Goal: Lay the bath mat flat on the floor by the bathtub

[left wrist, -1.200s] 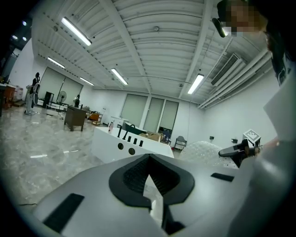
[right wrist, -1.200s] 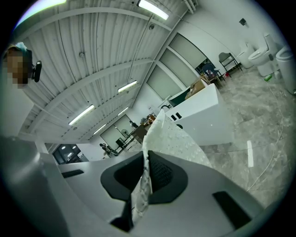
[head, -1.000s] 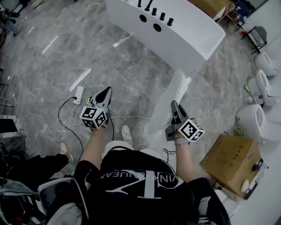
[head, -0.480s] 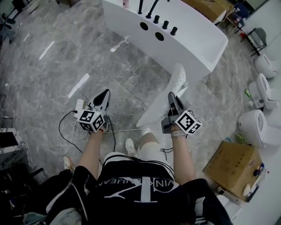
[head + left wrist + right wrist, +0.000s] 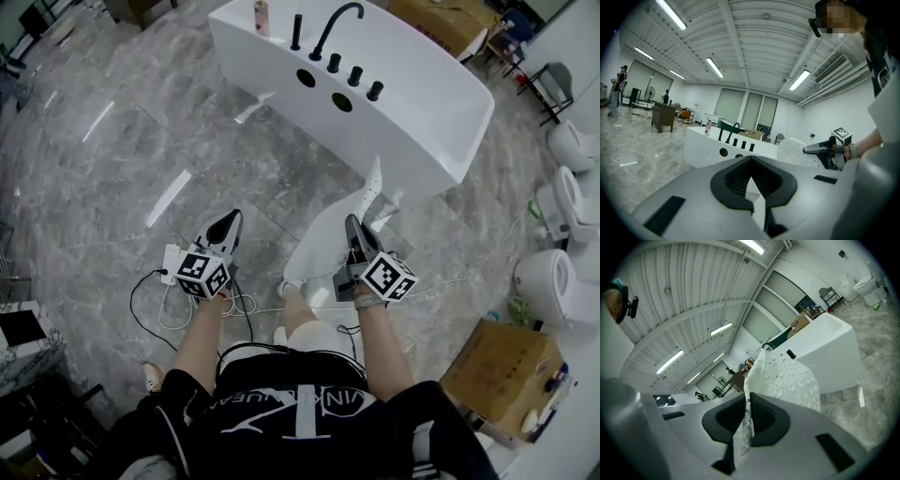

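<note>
**Mat in the air, pinched in the right gripper, short of the tub**

The white bathtub [image 5: 441,103] stands on the grey marble floor [image 5: 112,159] just ahead of the person. From the head view only its deck and side wall show, not its inside. On the deck are a black curved faucet [image 5: 336,23], a row of black knobs, and a pinkish bottle [image 5: 262,17] at the far end. A cardboard box [image 5: 497,370] sits closed at the right, with a few small items on its corner that are too small to name. Two white toilets [image 5: 548,281] stand beyond it.

The right gripper [image 5: 352,223] has its jaws clamped on the edge of the white bath mat [image 5: 323,234]. The mat hangs folded and edge-on between the person's knee and the tub, not spread out. The left gripper [image 5: 228,217] is well apart from it over a power strip [image 5: 172,262], jaws together with nothing held.

The right gripper view shows what the head view does not: the mat [image 5: 787,376] is dimpled all over and rises out of the closed jaws of the right gripper [image 5: 749,401], with the bathtub [image 5: 829,348] behind. The left gripper view shows the left gripper [image 5: 751,161] with its tips meeting. It also shows the mat [image 5: 792,150] and the right gripper [image 5: 818,149] from the side, strip lights overhead, and people [image 5: 621,79] far off.

White lettering crosses the person's black shirt, upside down; I cannot read it surely.
</note>
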The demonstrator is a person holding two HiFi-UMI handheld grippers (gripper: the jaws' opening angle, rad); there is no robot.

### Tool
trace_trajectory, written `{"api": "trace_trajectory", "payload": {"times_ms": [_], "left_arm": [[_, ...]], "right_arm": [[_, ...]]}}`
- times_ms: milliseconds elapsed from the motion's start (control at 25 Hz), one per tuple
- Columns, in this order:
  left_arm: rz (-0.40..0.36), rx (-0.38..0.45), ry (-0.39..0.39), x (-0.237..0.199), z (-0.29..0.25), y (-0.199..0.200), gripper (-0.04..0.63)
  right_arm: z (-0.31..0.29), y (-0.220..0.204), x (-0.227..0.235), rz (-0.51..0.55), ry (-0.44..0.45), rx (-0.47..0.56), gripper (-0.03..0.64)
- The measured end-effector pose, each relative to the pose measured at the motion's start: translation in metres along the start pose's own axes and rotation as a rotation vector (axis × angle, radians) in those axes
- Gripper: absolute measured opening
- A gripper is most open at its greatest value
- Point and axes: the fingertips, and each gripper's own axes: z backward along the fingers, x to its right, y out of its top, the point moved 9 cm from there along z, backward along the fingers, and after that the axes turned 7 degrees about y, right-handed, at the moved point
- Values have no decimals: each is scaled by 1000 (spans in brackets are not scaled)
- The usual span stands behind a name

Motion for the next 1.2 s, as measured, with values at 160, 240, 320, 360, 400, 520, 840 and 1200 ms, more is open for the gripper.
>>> {"api": "trace_trajectory", "payload": {"times_ms": [160, 240, 320, 360, 400, 520, 840, 1200], "left_arm": [[-6, -25, -20, -20, -57, 12, 14], [-2, -36, -29, -29, -85, 16, 14], [6, -40, -38, -37, -111, 19, 14], [8, -42, -44, -41, -122, 20, 14], [10, -45, -49, -44, -132, 20, 14], [12, -49, -63, -54, -156, 19, 14], [7, -98, -82, -99, -219, 0, 14], [24, -162, -192, -158, -317, -8, 14]], "right_arm": [[-37, 6, 17, -21, -20, -39, 37], [-54, 9, 26, -36, -37, -55, 37], [-72, 13, 35, -44, -51, -68, 37], [-80, 14, 40, -46, -58, -73, 37], [-88, 15, 44, -50, -66, -77, 37], [-111, 14, 57, -67, -81, -82, 37], [-193, 3, 99, -100, -113, -86, 37], [-300, 3, 118, -136, -168, -29, 37]]}}
